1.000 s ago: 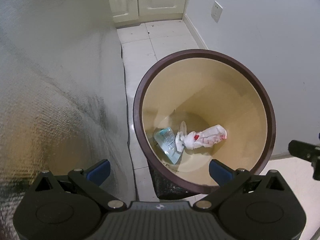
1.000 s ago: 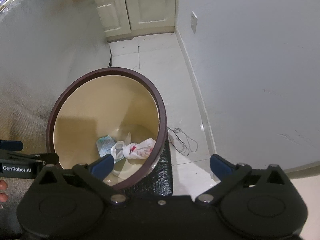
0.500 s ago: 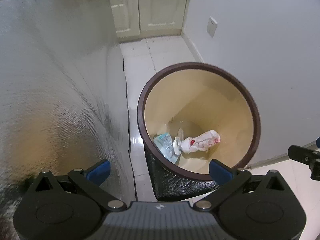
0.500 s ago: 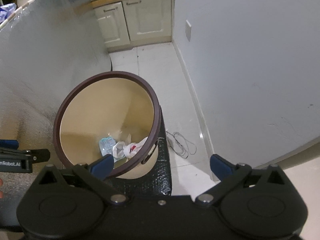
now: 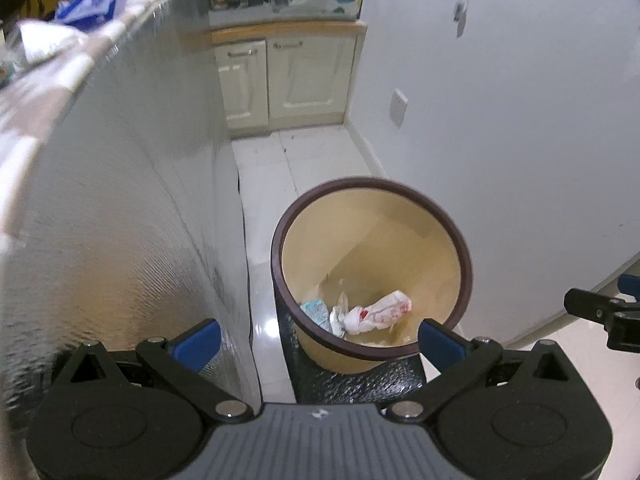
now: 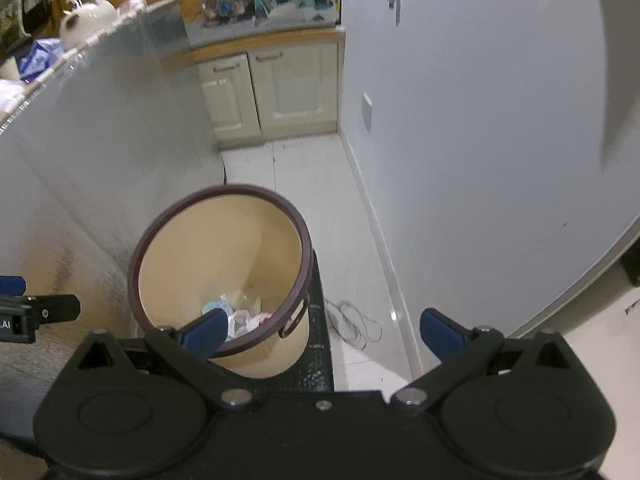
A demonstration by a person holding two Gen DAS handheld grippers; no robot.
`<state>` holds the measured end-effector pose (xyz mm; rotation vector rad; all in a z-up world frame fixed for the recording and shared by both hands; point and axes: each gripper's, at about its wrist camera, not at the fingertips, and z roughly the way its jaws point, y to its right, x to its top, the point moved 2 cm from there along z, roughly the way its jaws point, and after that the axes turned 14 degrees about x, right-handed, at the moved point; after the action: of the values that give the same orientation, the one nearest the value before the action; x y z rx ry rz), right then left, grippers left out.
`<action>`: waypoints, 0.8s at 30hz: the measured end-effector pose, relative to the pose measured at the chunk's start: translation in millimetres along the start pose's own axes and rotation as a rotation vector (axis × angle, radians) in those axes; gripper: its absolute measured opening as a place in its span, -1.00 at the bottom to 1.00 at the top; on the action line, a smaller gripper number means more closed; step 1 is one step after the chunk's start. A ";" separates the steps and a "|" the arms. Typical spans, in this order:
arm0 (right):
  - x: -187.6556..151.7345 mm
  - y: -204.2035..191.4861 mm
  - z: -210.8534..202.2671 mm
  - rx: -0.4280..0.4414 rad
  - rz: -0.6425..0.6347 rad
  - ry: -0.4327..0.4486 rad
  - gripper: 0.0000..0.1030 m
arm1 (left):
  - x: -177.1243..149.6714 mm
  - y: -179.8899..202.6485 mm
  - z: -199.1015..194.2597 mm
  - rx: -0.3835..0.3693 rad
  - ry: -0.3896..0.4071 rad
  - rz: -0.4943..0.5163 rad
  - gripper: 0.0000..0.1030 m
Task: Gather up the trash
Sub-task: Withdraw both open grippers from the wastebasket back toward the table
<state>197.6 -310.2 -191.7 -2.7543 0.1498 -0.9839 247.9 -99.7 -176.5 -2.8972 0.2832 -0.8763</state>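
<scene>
Two grippers hang above the floor, both tilted down toward one bin. The left gripper [image 5: 318, 338] has its blue fingers [image 5: 198, 344] spread wide with nothing between them; its left finger lies over the foil panel [image 5: 108, 208] and its right finger sits over the near rim of the bin [image 5: 466, 256]. The right gripper [image 6: 324, 330] is likewise released and holds nothing, its left finger [image 6: 206, 330] overlapping the bin's near rim and its right finger over the white floor by the wall [image 6: 480, 120]. Each gripper's tip shows at the edge of the other's view, so they are side by side at a similar height.

One bin stands on the tiled floor [image 5: 272, 168] between the foil panel on the left and the wall on the right: tan inside, dark brown rim, one ring handle [image 6: 294, 320] on its side. It rests on one black textured mat [image 5: 360, 384].

Trash lies at the bottom of the bin, in three pieces: one pale blue wrapper [image 5: 316, 312], one clear crumpled bit [image 5: 340, 312], one white wad with red marks [image 5: 380, 312], all touching.

One thin cable [image 6: 356, 320] coils on the floor just right of the bin. One two-door cabinet [image 5: 286, 80] stands at the far end of the floor. One socket plate [image 5: 399, 107] is on the wall.
</scene>
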 end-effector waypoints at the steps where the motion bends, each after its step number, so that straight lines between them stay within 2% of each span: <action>1: 0.5 -0.6 -6.1 0.003 -0.006 0.014 1.00 | 0.1 -1.0 -6.1 -0.006 0.014 -0.004 1.00; 14: 10.2 -18.0 -86.6 0.038 -0.052 0.236 1.00 | 15.6 -16.4 -91.7 -0.117 0.233 -0.027 1.00; 24: 26.1 -57.6 -135.9 0.100 -0.130 0.407 1.00 | 28.7 -49.4 -173.4 -0.113 0.504 -0.033 1.00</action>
<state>132.8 -281.0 -59.8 -2.4669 -0.0171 -1.5333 182.0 -64.8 -9.8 -2.7352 0.3305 -1.6397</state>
